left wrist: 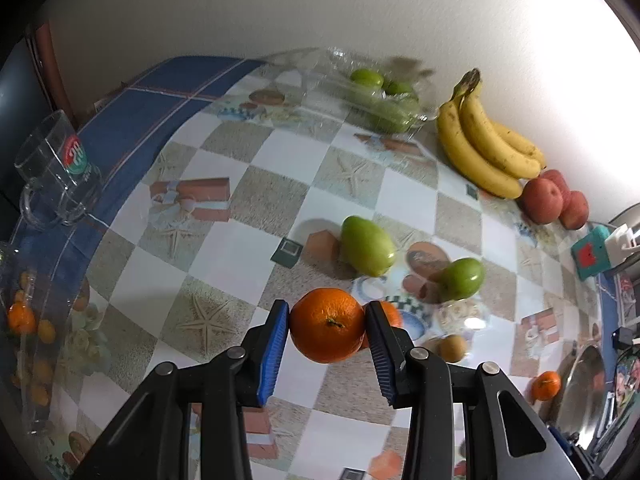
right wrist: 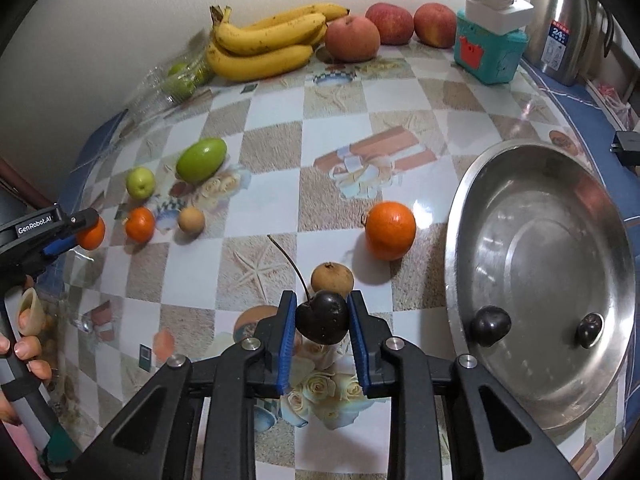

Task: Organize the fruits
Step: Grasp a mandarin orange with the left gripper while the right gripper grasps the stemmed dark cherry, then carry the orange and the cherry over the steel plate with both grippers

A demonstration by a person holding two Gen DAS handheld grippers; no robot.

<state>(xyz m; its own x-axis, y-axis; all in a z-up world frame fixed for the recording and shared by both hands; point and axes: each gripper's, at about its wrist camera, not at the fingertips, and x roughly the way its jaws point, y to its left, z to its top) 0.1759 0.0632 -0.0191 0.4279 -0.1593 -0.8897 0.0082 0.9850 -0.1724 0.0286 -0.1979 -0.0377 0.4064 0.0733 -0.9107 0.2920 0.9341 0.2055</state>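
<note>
Left hand-held gripper (left wrist: 327,326) clamps an orange (left wrist: 327,325) above the bench (left wrist: 224,248); right hand-held gripper (right wrist: 322,318) pinches a dark cherry (right wrist: 322,317). Sorting underway; next, likely carry the cherry into the steel bowl (right wrist: 560,240) holding two others.

Right claw (right wrist: 322,316) over the bench (right wrist: 400,120), cherry (right wrist: 321,317) between its pads; longan (right wrist: 332,279) just beyond, orange (right wrist: 390,230) farther right. Pan (right wrist: 500,184) right of claw, two cherries (right wrist: 490,325) inside. Bananas (right wrist: 264,46) and apples (right wrist: 352,38) far behind.
</note>
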